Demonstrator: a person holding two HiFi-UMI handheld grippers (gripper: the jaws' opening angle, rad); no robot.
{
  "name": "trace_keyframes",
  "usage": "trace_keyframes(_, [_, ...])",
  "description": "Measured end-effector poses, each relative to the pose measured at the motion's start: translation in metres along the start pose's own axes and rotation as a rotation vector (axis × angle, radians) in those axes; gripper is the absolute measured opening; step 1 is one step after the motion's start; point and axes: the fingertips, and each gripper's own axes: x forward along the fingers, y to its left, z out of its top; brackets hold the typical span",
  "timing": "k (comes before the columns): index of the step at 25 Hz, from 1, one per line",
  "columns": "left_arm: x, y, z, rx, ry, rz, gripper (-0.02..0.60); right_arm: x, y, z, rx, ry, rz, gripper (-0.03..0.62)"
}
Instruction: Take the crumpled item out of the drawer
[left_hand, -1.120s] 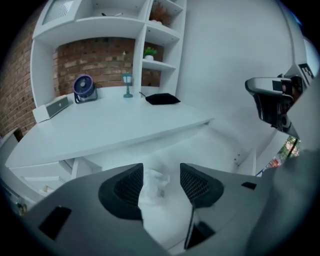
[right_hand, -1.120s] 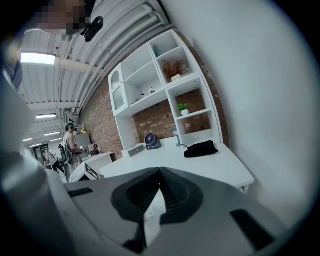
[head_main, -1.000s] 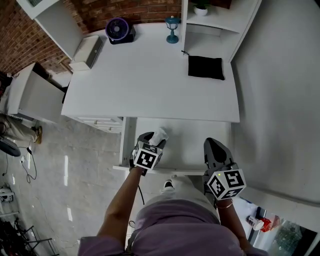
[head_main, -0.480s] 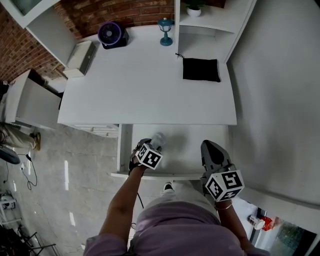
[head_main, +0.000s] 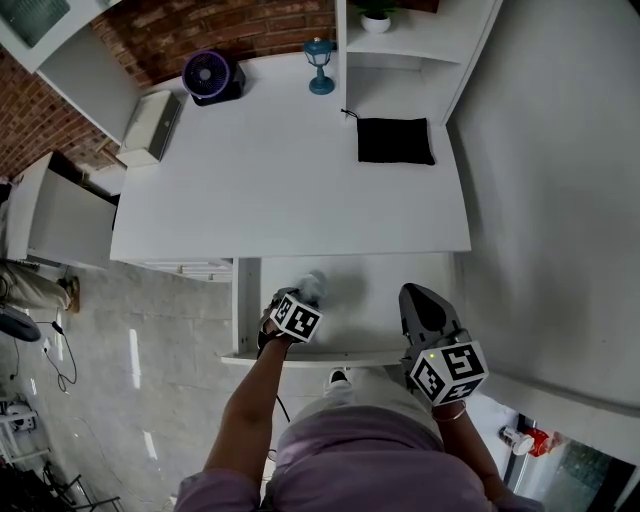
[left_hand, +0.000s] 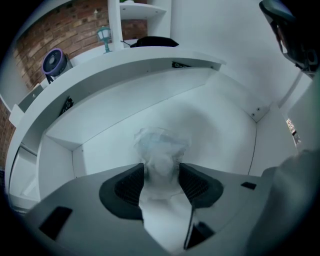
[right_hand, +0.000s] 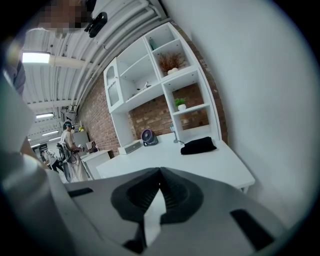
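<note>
Pinching crumpled item (left_hand: 158, 144) between left tongs (left_hand: 161, 169), drawer (left_hand: 220, 125) open beneath

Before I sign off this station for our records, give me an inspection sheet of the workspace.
Surface: white desk, middle bare; open drawer under its front edge.
Job's things: crumpled white item, inside the drawer.
Clutter: purple fan, blue lantern, black cloth, flat white box, all toward the desk's back.
Grippers: left gripper shut on the crumpled white item; right gripper shut, empty.
Cables: thin cable on the floor, left of the desk.
Surroundings: brick wall, white shelves.
</note>
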Motion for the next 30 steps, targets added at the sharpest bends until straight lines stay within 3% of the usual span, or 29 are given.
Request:
trace_keyframes(6, [0.003,-0.003,-0.001,0.007,0.015,-0.027,0.218,0.002,0.001,-0.002,0.006,0.007,0.007,0.003])
trace_keyframes(16, [0.001,-0.010,0.010,0.101,0.023,-0.022,0.137,0.002,0.002,-0.005,0.005,0.022,0.010,0.003])
trace_keyframes(23, [-0.026,-0.016,0.041,0.080,-0.102,-0.013,0.130,0.002,0.006,-0.007,0.001,0.027,0.033,0.003])
trace_keyframes(30, [-0.068,-0.004,0.066,0.007,-0.246,0.043,0.129,0.006,0.018,-0.006,-0.013,0.029,0.073,0.003])
